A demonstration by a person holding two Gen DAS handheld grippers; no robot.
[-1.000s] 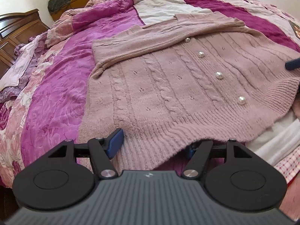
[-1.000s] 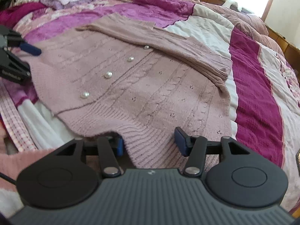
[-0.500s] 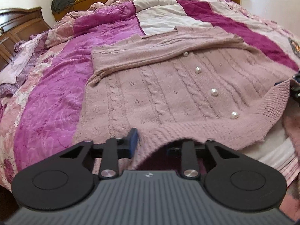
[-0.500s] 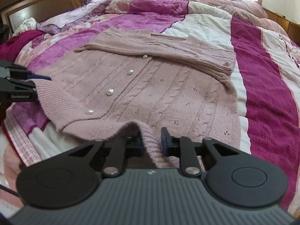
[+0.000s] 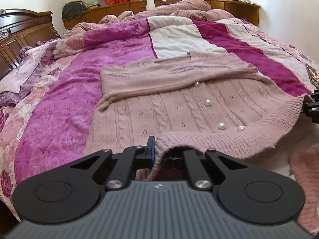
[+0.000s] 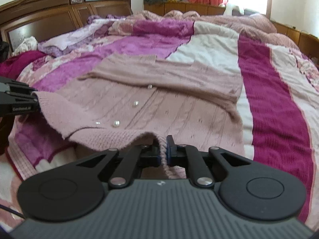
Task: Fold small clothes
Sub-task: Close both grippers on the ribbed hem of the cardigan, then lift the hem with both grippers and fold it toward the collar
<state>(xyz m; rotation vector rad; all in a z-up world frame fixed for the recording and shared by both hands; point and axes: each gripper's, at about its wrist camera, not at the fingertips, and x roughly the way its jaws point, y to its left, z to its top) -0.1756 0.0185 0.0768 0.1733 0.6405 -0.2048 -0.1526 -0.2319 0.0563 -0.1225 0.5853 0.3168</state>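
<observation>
A dusty-pink cable-knit cardigan (image 5: 159,107) (image 6: 179,107) with pearl buttons (image 5: 208,102) lies face up on the bed, its sleeves folded across the chest. My left gripper (image 5: 157,147) is closing down tight on the ribbed hem near one bottom corner. The cloth is pinched against its blue pad (image 5: 151,148) and hides the other finger. My right gripper (image 6: 163,148) is closing tight on the hem at the other corner, with knit squeezed between both pads. Both corners are raised off the quilt and the hem sags between them. Each gripper shows at the edge of the other's view, right gripper (image 5: 312,107), left gripper (image 6: 20,101).
A magenta, pink and white patchwork quilt (image 5: 59,119) covers the bed. A dark wooden headboard (image 6: 59,10) stands along one side and low wooden cabinets (image 5: 229,6) run along the far wall. A lilac cloth (image 5: 20,73) lies near the headboard. A fluffy pink fabric (image 5: 305,169) lies by the near edge.
Both grippers went from open around the hem to shut on it. They have lifted its two corners off the bed, so the hem now hangs curled between them.
</observation>
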